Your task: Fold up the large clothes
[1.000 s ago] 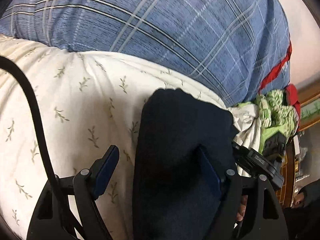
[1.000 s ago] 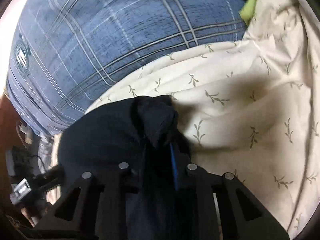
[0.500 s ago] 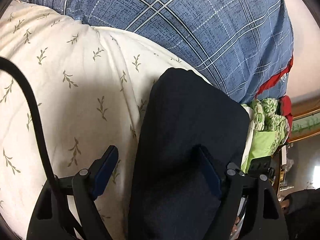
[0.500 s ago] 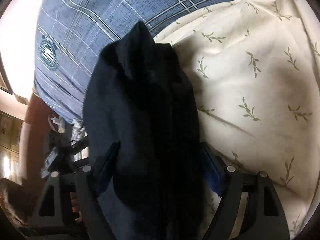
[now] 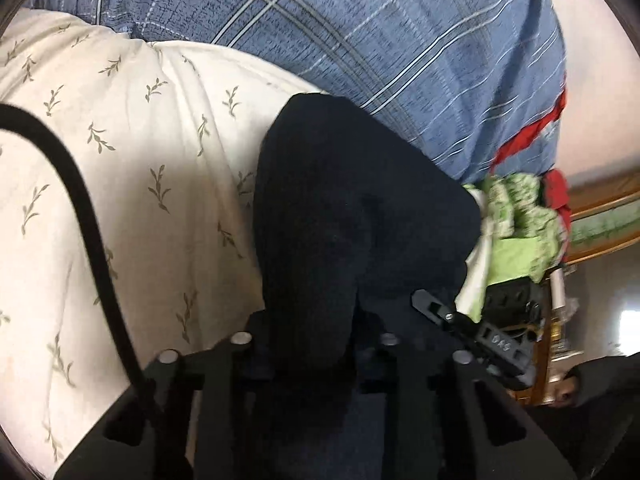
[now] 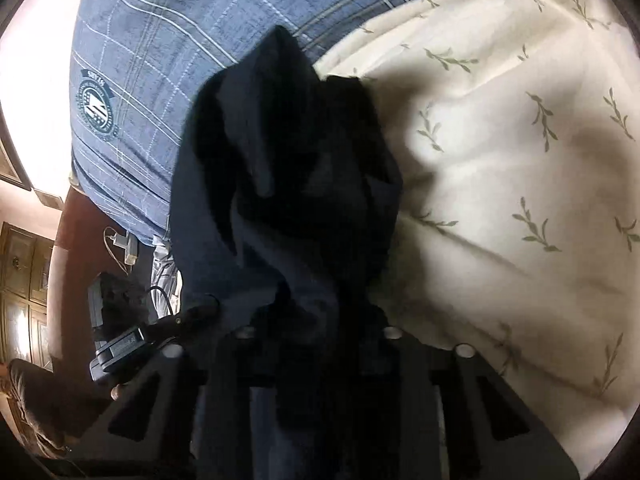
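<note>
Both the left claw (image 5: 316,336) and right claw (image 6: 316,332), open earlier, now pinch the dark garment (image 5: 352,216).

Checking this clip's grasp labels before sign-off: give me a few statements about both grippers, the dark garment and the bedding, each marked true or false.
1. The left gripper is shut on the dark garment. True.
2. The right gripper hangs open with nothing in it. False: it is shut on the dark garment.
3. The garment lies over a cream sheet with a leaf print. True.
4. The blue cover behind the garment is plain, with no pattern. False: it is plaid, with a round emblem.
5. Green and red cloth shows to the right of the garment in the left wrist view. True.
</note>
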Motion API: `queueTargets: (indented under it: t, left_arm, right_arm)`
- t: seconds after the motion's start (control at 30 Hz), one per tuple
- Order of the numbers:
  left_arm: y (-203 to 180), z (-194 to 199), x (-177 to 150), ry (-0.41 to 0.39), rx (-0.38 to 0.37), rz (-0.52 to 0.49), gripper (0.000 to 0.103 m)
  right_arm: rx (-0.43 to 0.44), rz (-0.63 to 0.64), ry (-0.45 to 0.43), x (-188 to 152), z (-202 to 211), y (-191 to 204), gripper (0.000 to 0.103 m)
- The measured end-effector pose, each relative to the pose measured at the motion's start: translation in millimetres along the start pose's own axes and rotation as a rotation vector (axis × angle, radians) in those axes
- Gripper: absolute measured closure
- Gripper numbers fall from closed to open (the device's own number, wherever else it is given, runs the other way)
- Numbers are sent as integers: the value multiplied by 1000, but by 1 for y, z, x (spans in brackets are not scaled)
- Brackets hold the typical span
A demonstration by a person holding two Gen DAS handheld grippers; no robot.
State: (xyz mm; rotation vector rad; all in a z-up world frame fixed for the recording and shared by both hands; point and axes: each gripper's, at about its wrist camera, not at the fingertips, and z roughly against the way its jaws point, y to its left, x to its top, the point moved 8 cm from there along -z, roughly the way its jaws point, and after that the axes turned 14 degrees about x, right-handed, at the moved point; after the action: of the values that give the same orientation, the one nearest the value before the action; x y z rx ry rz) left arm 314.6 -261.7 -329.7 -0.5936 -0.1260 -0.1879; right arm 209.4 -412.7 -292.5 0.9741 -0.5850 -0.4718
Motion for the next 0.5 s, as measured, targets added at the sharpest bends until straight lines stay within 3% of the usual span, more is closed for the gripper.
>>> queueTargets:
  t: [0.23, 0.4, 0.5]
  left_arm:
    - [28, 73, 12, -18, 10, 11, 85]
    - [69, 119, 52, -53, 35, 43, 86]
    - [90, 126, 79, -59, 25, 58, 86]
  right_arm:
    - [65, 71, -37, -8, -15, 72, 87]
    - [120, 79, 6, -10, -69, 107, 87]
    - [134, 70, 36, -3, -101, 114, 88]
